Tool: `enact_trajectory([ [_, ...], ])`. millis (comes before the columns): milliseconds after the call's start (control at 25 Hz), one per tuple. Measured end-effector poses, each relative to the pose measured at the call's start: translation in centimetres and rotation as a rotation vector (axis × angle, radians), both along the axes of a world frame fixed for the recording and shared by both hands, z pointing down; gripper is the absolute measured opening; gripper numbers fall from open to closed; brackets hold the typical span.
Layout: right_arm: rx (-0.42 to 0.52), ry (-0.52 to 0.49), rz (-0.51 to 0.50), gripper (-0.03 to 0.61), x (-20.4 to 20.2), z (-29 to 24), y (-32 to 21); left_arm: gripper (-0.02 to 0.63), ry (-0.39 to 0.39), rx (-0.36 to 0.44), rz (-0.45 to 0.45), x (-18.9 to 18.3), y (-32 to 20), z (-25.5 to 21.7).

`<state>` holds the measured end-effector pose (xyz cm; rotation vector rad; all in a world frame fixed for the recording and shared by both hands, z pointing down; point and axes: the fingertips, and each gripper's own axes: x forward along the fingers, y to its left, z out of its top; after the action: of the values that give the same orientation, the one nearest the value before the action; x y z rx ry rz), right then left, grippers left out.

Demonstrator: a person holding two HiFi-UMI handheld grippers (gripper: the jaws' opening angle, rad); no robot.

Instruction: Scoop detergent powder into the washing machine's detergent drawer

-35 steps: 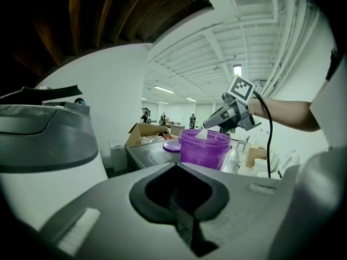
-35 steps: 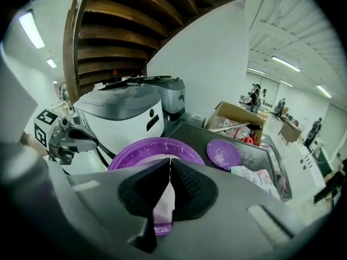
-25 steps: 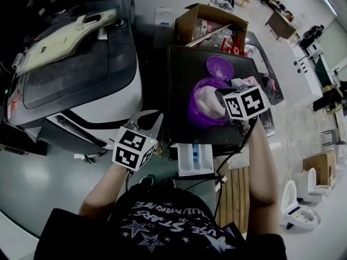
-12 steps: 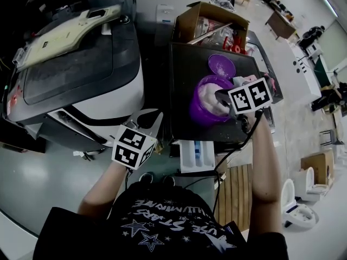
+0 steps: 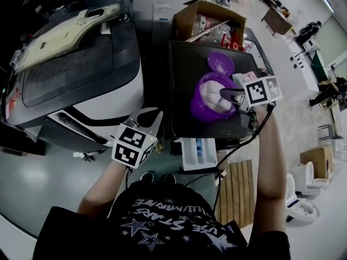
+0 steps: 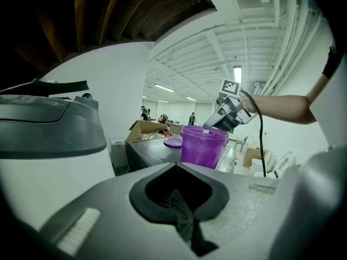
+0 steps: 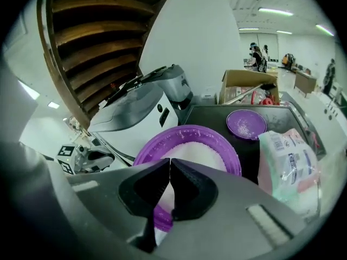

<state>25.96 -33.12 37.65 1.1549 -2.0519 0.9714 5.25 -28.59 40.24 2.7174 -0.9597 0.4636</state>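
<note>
A purple tub [image 5: 203, 108] of white detergent powder [image 5: 210, 92] stands on the black machine top [image 5: 184, 75], its purple lid [image 5: 220, 64] lying behind it. My right gripper [image 5: 230, 95] reaches over the tub's right rim, shut on a thin white scoop handle [image 7: 161, 200] that dips into the powder; the scoop's bowl is hidden. The tub [image 6: 203, 145] and that handle [image 6: 206, 129] also show in the left gripper view. The white detergent drawer [image 5: 198, 153] is pulled out below the tub. My left gripper [image 5: 145, 121] hovers left of the drawer, shut and holding nothing.
A large white and grey machine [image 5: 81, 75] fills the left. A cardboard box [image 5: 209, 23] of clutter stands behind the tub, and a detergent bag [image 7: 287, 161] lies at its right. A wooden slatted board [image 5: 236, 191] lies on the floor.
My right gripper has drawn a little to the right and back across the tub, still shut on the scoop handle. The left gripper has stayed put.
</note>
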Motion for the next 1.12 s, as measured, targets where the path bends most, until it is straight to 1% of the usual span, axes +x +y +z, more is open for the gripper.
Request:
enact_trajectory([
  [320,0.045,-0.121,0.120,0.034,1.5,-0.8,0.4,0.002,-0.007,-0.003,0.021,0.2,0.0,0.3],
  [360,0.055,-0.147,0.137,0.034,1.7,-0.9,0.5,0.002,-0.008,-0.004,0.024,0.2,0.0,0.4],
  [480,0.084,-0.281,0.197,0.034,1.8,-1.1,0.6,0.002,-0.014,-0.007,0.036,0.3,0.1,0.6],
  [520,0.097,-0.311,0.224,0.034,2.0,-1.2,0.7,0.002,-0.017,-0.006,0.041,0.3,0.1,0.7],
  [680,0.174,-0.368,0.325,0.034,3.3,-1.7,0.8,0.002,-0.025,-0.002,0.065,0.5,0.0,0.9],
  [800,0.232,-0.471,0.403,0.034,3.2,-2.5,1.3,0.002,-0.028,-0.002,0.093,0.5,0.0,1.1],
  [920,0.284,-0.554,0.495,0.034,3.1,-3.3,2.1,0.002,-0.030,0.004,0.137,0.8,0.2,1.4],
  [1120,0.392,-0.625,0.588,0.034,3.0,-4.6,4.1,0.002,-0.044,0.023,0.231,1.7,0.9,1.8],
])
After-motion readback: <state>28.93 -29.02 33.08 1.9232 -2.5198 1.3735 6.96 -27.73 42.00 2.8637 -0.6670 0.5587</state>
